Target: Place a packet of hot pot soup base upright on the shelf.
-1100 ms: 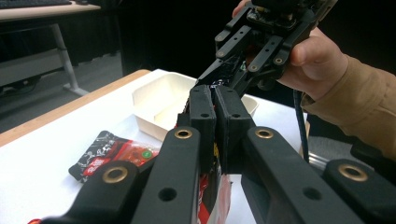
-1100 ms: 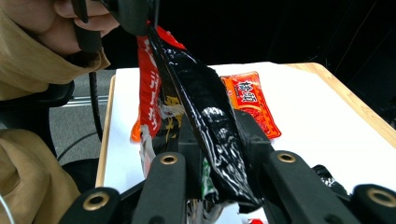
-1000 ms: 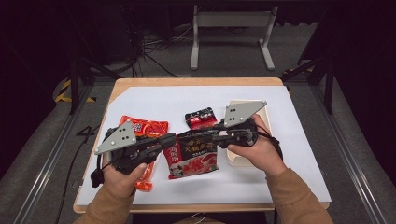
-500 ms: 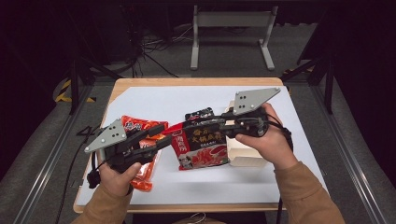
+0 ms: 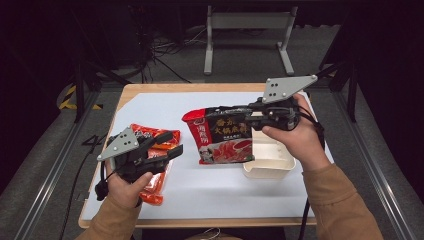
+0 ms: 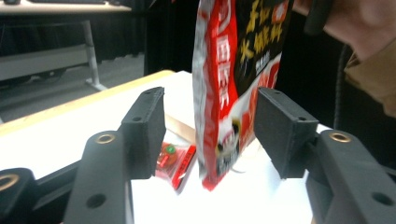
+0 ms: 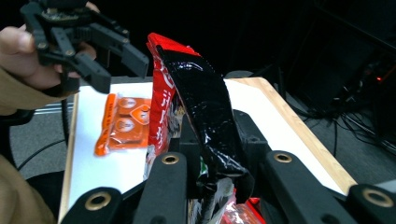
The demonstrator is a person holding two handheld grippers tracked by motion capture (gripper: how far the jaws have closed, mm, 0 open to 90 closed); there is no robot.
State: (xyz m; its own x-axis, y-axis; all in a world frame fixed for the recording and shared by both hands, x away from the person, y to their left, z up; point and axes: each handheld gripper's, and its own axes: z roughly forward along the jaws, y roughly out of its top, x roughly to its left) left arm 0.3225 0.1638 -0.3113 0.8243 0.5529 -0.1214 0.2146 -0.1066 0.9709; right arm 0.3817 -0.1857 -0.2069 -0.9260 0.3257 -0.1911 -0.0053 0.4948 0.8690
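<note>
A red and black noodle packet [image 5: 222,137] hangs upright over the white mat, and my right gripper [image 5: 235,114] is shut on its upper part. In the right gripper view the packet [image 7: 196,93] stands up between the jaws of the right gripper [image 7: 215,140]. My left gripper [image 5: 175,146] sits low at the left, a little short of the packet's left edge. Its jaws have just been opening, and nothing is pressed between the pads. In the left gripper view the packet [image 6: 233,70] hangs just ahead of the left gripper [image 6: 212,112].
Orange-red packets [image 5: 150,137] lie on the mat under my left hand. A white tray [image 5: 270,162] sits under the right hand. A small red sachet [image 6: 175,158] lies behind the hanging packet. The mat [image 5: 150,105] covers a wooden table with a drop all round.
The packet lay on the mat with both grippers at it. The right gripper has lifted it up and to the right, while the left gripper has opened and come off it.
</note>
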